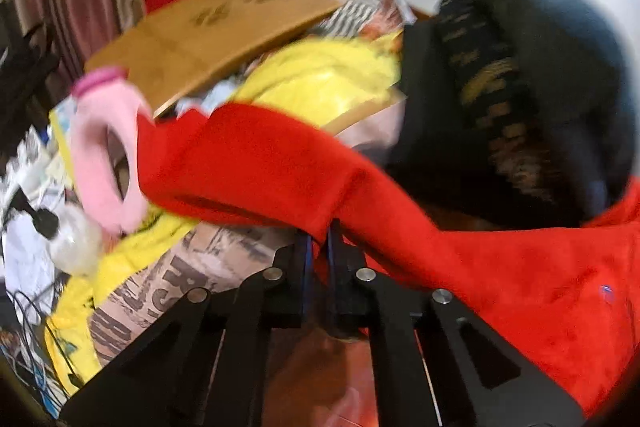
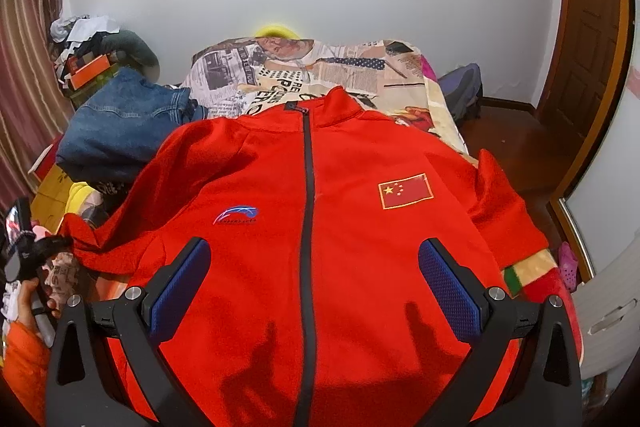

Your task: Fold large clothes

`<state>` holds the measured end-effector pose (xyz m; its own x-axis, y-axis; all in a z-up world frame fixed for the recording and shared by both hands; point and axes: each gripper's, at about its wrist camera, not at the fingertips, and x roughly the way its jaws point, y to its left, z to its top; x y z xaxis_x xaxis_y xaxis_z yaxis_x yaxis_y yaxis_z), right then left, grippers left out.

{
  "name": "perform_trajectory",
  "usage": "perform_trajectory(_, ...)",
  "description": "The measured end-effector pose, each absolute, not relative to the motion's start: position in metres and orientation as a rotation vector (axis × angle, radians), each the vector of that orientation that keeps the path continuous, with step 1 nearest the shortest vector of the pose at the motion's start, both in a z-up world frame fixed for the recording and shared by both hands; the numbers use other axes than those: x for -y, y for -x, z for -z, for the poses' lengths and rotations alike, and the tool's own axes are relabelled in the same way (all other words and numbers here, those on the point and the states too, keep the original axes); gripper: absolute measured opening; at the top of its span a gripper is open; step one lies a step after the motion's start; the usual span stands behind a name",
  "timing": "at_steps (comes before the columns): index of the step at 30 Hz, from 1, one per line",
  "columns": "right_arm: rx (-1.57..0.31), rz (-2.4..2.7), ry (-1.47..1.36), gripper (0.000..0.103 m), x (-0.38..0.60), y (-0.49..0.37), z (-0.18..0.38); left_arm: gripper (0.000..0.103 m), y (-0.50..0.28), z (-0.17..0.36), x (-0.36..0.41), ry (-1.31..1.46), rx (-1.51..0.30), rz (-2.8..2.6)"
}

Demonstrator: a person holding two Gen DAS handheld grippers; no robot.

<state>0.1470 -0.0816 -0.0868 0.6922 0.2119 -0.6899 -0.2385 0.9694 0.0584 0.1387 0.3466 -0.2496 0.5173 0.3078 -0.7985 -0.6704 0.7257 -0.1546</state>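
Bed (image 2: pixel 224 67): red jacket (image 2: pixel 320 227); left hand-held gripper (image 1: pixel 319 247) clenched on sleeve (image 1: pixel 256 163), may slip; right hand-held gripper (image 2: pixel 314 285) released.

Newsprint-patterned bed (image 2: pixel 352 75) — red jacket (image 2: pixel 360 227), jeans (image 2: pixel 120 123) on it.

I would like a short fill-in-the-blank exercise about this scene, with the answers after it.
1. The jacket spread on the bed is ____ in colour.
2. The left gripper is shut on the jacket's ____.
3. The right gripper has its jaws ____.
4. The folded jeans are ____ in colour.

Answers: red; sleeve; open; blue
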Motion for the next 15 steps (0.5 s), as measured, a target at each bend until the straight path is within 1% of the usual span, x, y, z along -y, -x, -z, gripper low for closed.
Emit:
perform_trajectory(4, -0.753, -0.244, 0.016, 0.103, 0.091, -0.147, 0.084, 0.005, -0.134, 0.203, -0.323, 0.476, -0.746, -0.527)
perform_trajectory(11, -0.709, -0.248, -0.003, 0.103, 0.103, -0.147, 0.077, 0.005, -0.134, 0.114, -0.258, 0.397, -0.591, -0.326)
perform_trajectory(15, -0.681, -0.254, -0.003, 0.103, 0.110, -0.147, 0.073, 0.005, -0.153, 0.084, -0.214, 0.367, -0.555, -0.208)
